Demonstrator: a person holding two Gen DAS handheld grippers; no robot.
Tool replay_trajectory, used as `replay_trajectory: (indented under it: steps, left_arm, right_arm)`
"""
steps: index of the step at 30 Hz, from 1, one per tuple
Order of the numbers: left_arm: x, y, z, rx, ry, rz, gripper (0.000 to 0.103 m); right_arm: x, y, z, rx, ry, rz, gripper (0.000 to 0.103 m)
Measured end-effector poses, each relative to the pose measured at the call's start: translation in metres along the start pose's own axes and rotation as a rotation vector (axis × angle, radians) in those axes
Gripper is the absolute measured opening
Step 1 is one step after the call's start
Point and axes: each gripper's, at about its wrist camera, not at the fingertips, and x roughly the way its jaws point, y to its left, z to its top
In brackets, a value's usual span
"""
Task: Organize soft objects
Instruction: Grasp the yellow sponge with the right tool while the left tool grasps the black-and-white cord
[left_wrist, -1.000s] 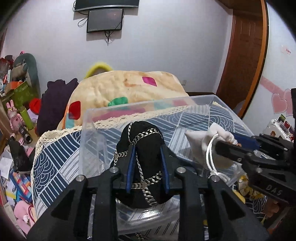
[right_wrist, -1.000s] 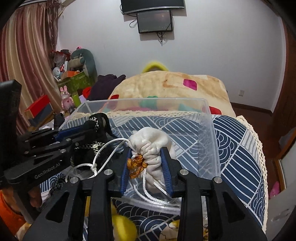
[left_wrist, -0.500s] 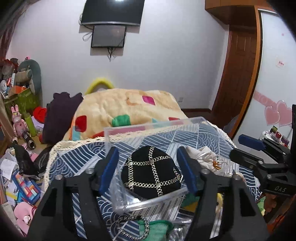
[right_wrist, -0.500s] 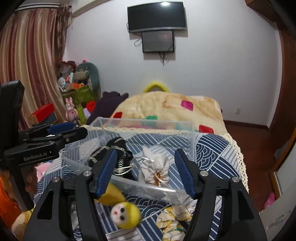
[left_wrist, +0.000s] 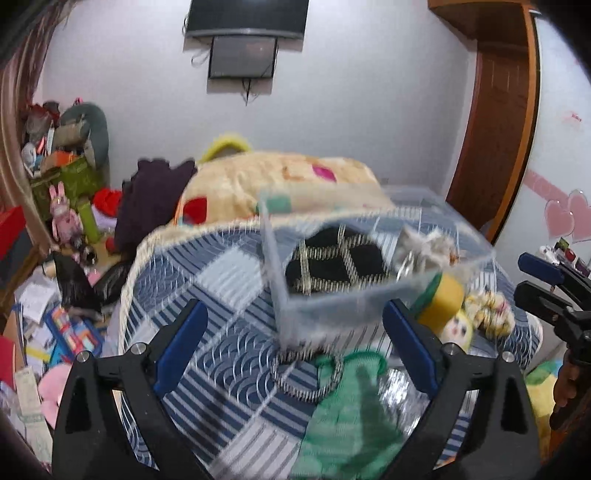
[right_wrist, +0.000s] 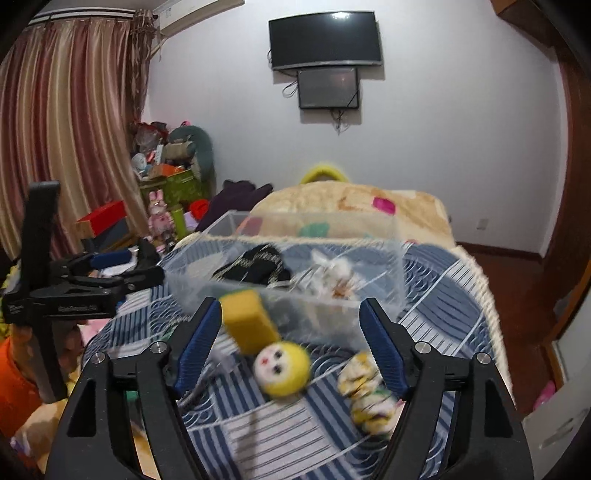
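A clear plastic bin (left_wrist: 332, 306) (right_wrist: 384, 258) sits on the blue patterned bedspread (left_wrist: 221, 280). Inside it lie a black chain-trimmed pouch (left_wrist: 332, 258) (right_wrist: 255, 267) and a white drawstring bag (left_wrist: 424, 243) (right_wrist: 332, 271). In front of the bin lie a yellow sponge (right_wrist: 249, 319) (left_wrist: 441, 301), a yellow doll head (right_wrist: 284, 367) (left_wrist: 458, 326), a yellow-white crumpled toy (right_wrist: 369, 395) (left_wrist: 487, 308), a green cloth (left_wrist: 351, 406) and a chain (left_wrist: 306, 373). My left gripper (left_wrist: 291, 350) is open and empty, back from the bin. My right gripper (right_wrist: 290, 345) is open and empty above the doll head.
A beige blanket (left_wrist: 280, 184) with coloured patches is heaped behind the bin. Toys and boxes (left_wrist: 55, 184) clutter the floor at the left. A wooden door (left_wrist: 495, 129) stands at the right. A screen (right_wrist: 325, 55) hangs on the far wall.
Both grippers opened, leaving the black pouch and the white bag in the bin, then pulled back and up. The loose toys in front of the bin came into view.
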Motion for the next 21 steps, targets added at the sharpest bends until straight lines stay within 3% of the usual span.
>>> replay_trajectory:
  steps: [6,12,17,21]
  left_arm:
    - [0.005,-0.001,-0.028,0.012,0.03,0.002,0.096]
    - [0.008,-0.006,-0.037,0.04,0.047,-0.046,0.067]
    - [0.02,-0.013,-0.043,0.067,0.092,-0.08,0.037]
    - [0.022,-0.014,-0.045,0.068,0.088,-0.1,0.029]
  right_arm:
    - [0.011,0.016,-0.019,-0.02,0.038,0.026,0.074]
    - [0.03,0.021,-0.022,-0.012,0.073,0.049,0.072]
    - [0.046,0.021,-0.02,-0.007,0.094,0.044,0.055]
    - [0.061,0.022,-0.017,0.007,0.115,0.071,0.043]
